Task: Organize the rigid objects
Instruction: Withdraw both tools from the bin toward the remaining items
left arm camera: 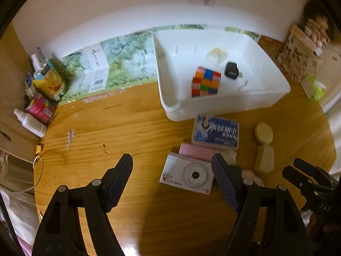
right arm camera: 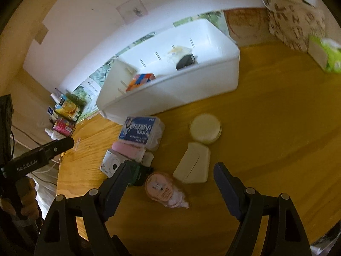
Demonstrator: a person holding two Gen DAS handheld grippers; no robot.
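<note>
The tabletop (left arm camera: 138,128) is showing honey-orange wood grain. The bin (left arm camera: 266,98) is looking plain white, holding a cube (left arm camera: 205,82) chequered in orange, blue, green, red and yellow, and a black block (left arm camera: 231,70). The camera (left arm camera: 187,176) is showing white beside a pink brush (left arm camera: 198,152). The box (left arm camera: 215,132) is wearing a blue-and-white label. The round tin (right arm camera: 205,131) and wedge (right arm camera: 192,166) are looking cream.

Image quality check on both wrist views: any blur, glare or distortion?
Left wrist view: warm dim light, heavy fisheye bend, white bin blown out, cube soft. Right wrist view: motion blur smears the blue-label box and pink jar; bin interior overexposed; dark vignette at corners.
</note>
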